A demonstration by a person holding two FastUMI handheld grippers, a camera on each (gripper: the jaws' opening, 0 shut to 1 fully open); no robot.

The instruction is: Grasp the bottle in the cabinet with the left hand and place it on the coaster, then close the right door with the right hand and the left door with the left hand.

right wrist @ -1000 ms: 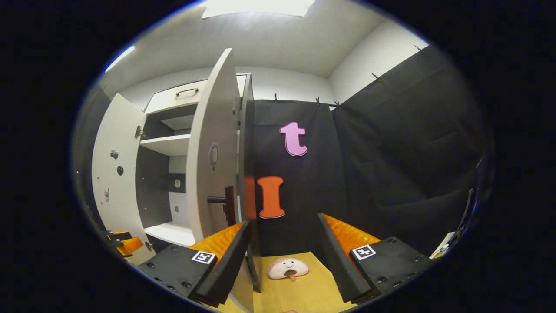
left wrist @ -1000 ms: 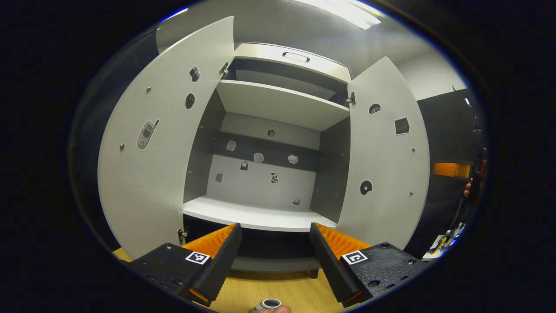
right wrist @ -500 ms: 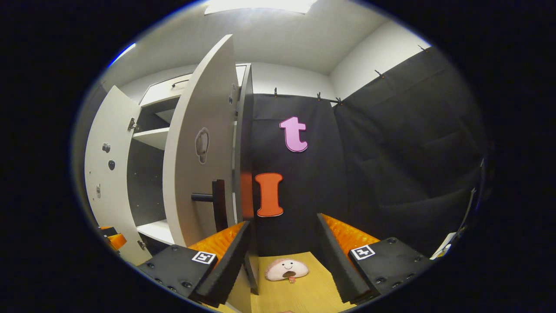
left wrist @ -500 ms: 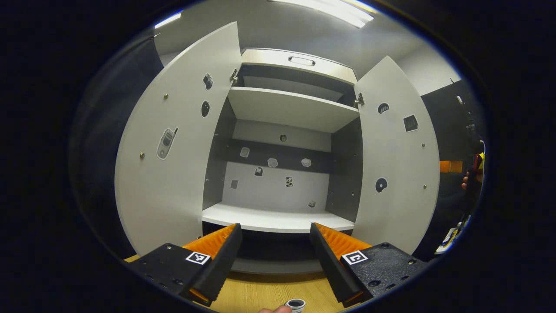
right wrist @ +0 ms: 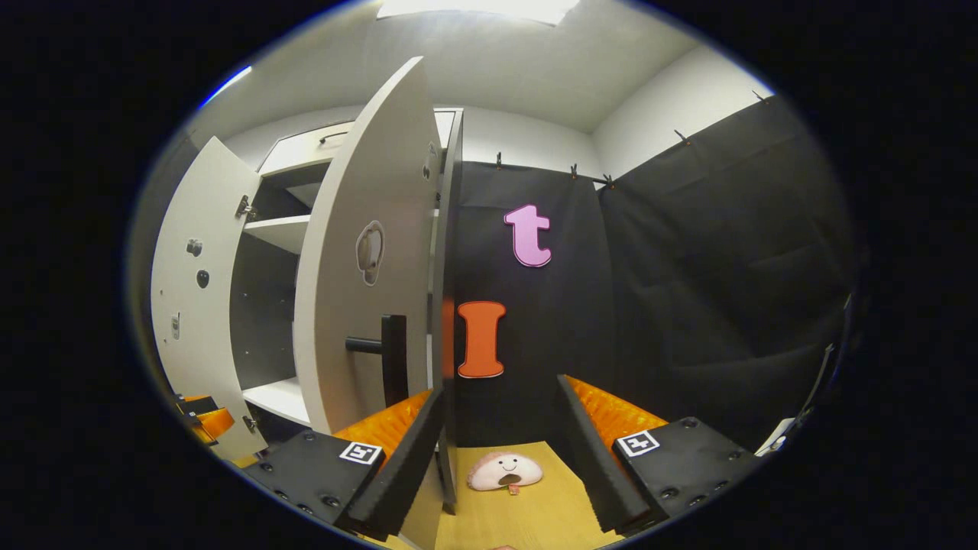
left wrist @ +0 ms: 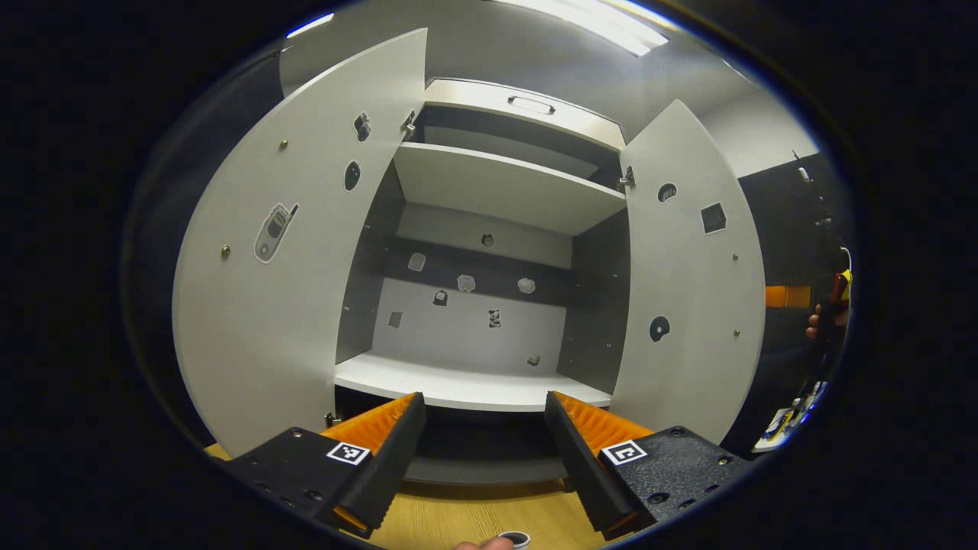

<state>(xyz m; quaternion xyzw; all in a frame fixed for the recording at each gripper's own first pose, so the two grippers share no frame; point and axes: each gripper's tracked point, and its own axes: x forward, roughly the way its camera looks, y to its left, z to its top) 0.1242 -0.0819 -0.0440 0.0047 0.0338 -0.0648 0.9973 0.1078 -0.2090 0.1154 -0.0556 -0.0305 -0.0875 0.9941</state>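
Observation:
The cabinet (left wrist: 489, 191) stands with both doors wide apart and its shelves bare. My left gripper (left wrist: 484, 458) is open in front of the lower shelf (left wrist: 466, 386), with nothing between its fingers. The bottle's round mouth (left wrist: 516, 539) peeks in at the bottom edge on the wooden table, beside a fingertip. My right gripper (right wrist: 497, 458) is open, low behind the right door (right wrist: 359, 267), its left finger close to the door's outer face below the dark handle (right wrist: 391, 359). The left door (left wrist: 283, 252) hangs at the left. Far off show the right gripper (left wrist: 787, 296) and the left gripper (right wrist: 205, 418).
A pale plush toy (right wrist: 504, 471) lies on the wooden table (right wrist: 527, 512) between my right fingers, in front of the black cloth wall. A hand (left wrist: 819, 322) holds the far gripper. A drawer with a handle (left wrist: 531, 105) tops the cabinet.
The right gripper view has shifted, so more of the right door's outer face and handle shows. The left view swayed slightly; the bottle mouth slid right along the bottom edge.

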